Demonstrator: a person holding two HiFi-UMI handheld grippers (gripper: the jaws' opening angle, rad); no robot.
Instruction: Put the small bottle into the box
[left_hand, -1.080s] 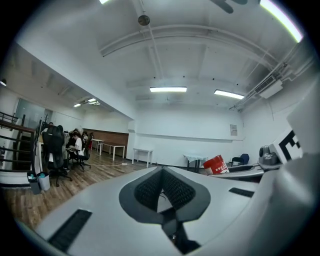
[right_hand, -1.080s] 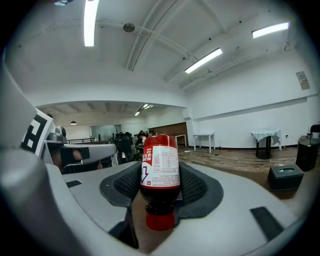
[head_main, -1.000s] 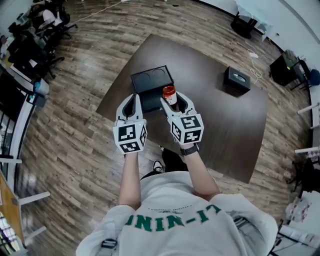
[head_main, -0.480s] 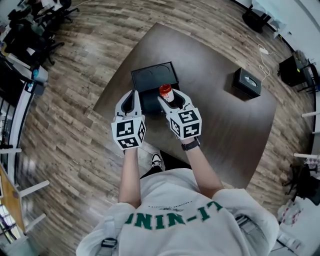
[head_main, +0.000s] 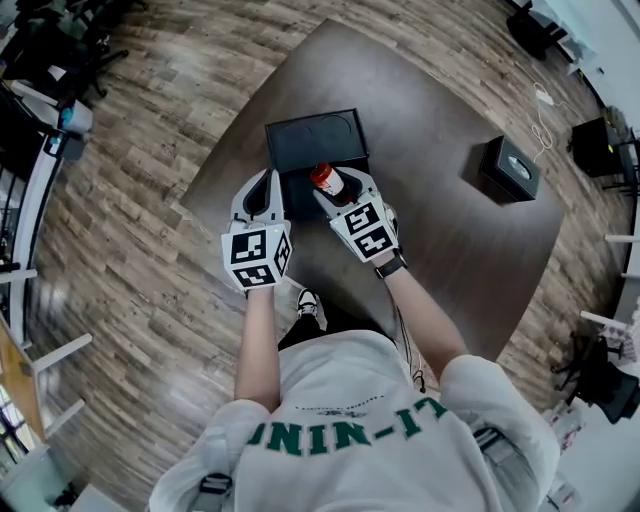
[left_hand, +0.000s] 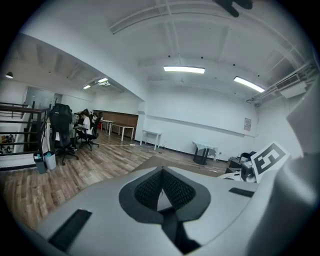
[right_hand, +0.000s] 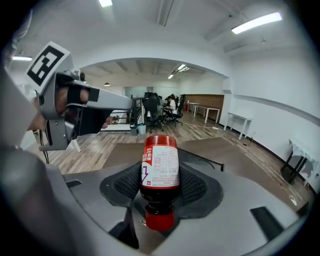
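The small bottle (head_main: 325, 181) has dark red contents, a white label and a red cap. My right gripper (head_main: 338, 192) is shut on it, and it hangs over the near edge of the open black box (head_main: 300, 140) on the table. In the right gripper view the bottle (right_hand: 160, 167) lies along the jaws, pads pressed on both sides, with its cap (right_hand: 159, 220) towards the camera. My left gripper (head_main: 264, 190) hovers at the box's near left corner. Its pads (left_hand: 175, 187) meet at the tips with nothing between them.
The dark brown table (head_main: 450, 230) stands on a wooden floor (head_main: 150, 200). A small black tissue box (head_main: 509, 169) sits at the table's right side. Office chairs and desks (head_main: 40, 60) stand at the far left of the room.
My right gripper has carried the bottle forward and left, over the box's near edge, and tipped it from upright to leaning away. The left gripper has kept its place beside the box.
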